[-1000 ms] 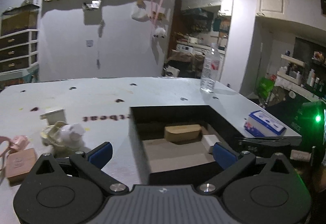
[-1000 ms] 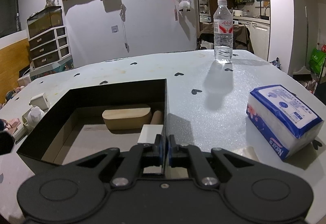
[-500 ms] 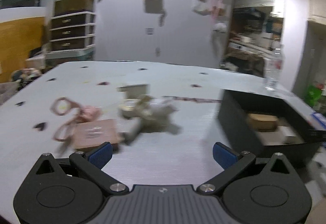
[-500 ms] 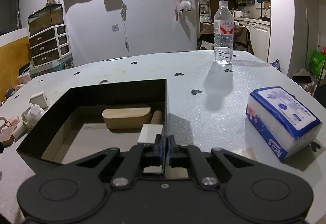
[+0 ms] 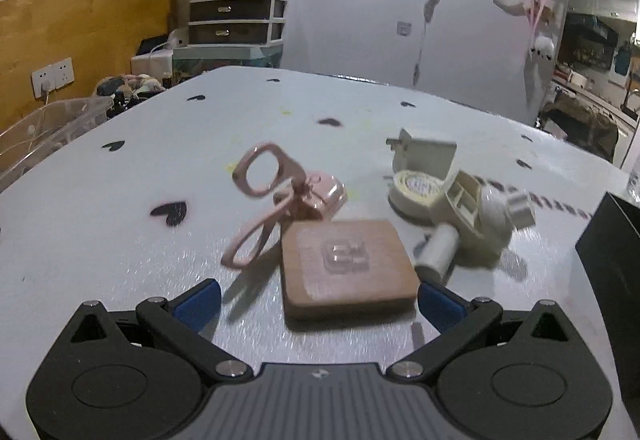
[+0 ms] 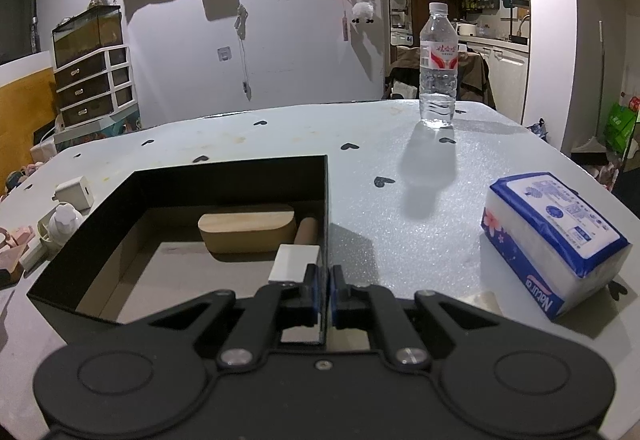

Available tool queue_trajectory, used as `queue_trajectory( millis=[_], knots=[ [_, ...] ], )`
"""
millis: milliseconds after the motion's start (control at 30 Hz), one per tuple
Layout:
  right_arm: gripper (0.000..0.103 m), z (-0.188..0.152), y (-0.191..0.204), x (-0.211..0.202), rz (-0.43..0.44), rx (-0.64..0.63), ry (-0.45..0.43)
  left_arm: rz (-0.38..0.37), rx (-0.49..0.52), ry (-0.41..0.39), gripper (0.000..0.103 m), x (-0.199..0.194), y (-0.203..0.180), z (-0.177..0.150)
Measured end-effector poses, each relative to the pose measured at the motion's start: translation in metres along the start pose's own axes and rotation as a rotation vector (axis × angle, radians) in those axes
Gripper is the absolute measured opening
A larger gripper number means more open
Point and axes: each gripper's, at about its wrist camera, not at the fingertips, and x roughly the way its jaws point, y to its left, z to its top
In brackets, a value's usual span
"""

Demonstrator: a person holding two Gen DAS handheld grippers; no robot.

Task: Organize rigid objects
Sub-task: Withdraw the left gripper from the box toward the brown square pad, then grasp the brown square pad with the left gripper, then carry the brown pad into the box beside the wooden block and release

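Observation:
My left gripper (image 5: 318,298) is open, low over the table, its blue pads on either side of a brown wooden block (image 5: 346,272) with a clear clip on top. Behind the block lie pink scissors (image 5: 262,200), a white charger plug (image 5: 424,156), a tape roll (image 5: 414,192) and a cream plastic piece (image 5: 480,220). My right gripper (image 6: 324,290) is shut on the right wall of the black box (image 6: 326,208). Inside the box lie a wooden block (image 6: 248,228), a wooden stick (image 6: 306,232) and a white piece (image 6: 296,262).
A water bottle (image 6: 438,68) stands at the table's far side. A blue tissue pack (image 6: 552,236) lies right of the box. A clear plastic bin (image 5: 48,128) sits off the table's left edge. The box corner (image 5: 612,264) shows at right in the left wrist view.
My left gripper has swung left from the black box to the loose items and now brackets the brown block. The right gripper has stayed shut on the box wall.

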Motion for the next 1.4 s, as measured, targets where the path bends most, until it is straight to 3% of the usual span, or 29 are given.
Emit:
queue_trajectory(
  millis=[100, 300, 433, 633, 833, 900, 1000, 1033, 1100, 1400],
  knots=[
    [0.006, 0.0, 0.001, 0.001, -0.004, -0.001, 0.001, -0.029, -0.02, 0.007, 0.103, 0.005, -0.005, 0.004],
    [0.007, 0.001, 0.002, 0.002, -0.006, -0.001, 0.002, 0.022, 0.028, -0.022, 0.101, 0.017, -0.021, 0.004],
    [0.007, 0.001, 0.003, 0.002, -0.002, 0.0, 0.002, -0.003, 0.09, -0.051, 0.08, 0.009, -0.021, -0.003],
    [0.007, -0.001, 0.0, 0.002, 0.003, 0.01, -0.003, -0.049, 0.139, -0.069, 0.079, -0.007, -0.008, -0.016],
    [0.007, -0.001, 0.0, 0.002, 0.004, 0.009, -0.002, -0.2, 0.299, -0.062, 0.079, -0.033, 0.0, -0.038],
    [0.007, -0.001, 0.0, 0.002, 0.003, 0.009, -0.002, -0.237, 0.312, -0.038, 0.079, -0.039, 0.0, -0.041],
    [0.007, -0.001, 0.0, 0.002, 0.002, 0.009, -0.002, -0.212, 0.302, -0.025, 0.081, -0.042, -0.007, -0.043],
    [0.007, -0.001, 0.0, 0.002, 0.001, 0.009, -0.003, -0.199, 0.286, -0.016, 0.087, -0.041, -0.009, -0.042],
    [0.007, -0.001, 0.0, 0.001, 0.0, 0.009, -0.004, -0.172, 0.242, -0.007, 0.091, -0.038, -0.017, -0.041],
    [0.007, 0.0, 0.0, 0.001, 0.002, 0.004, -0.003, -0.033, 0.141, -0.038, 0.086, -0.026, -0.024, -0.035]
  ],
)
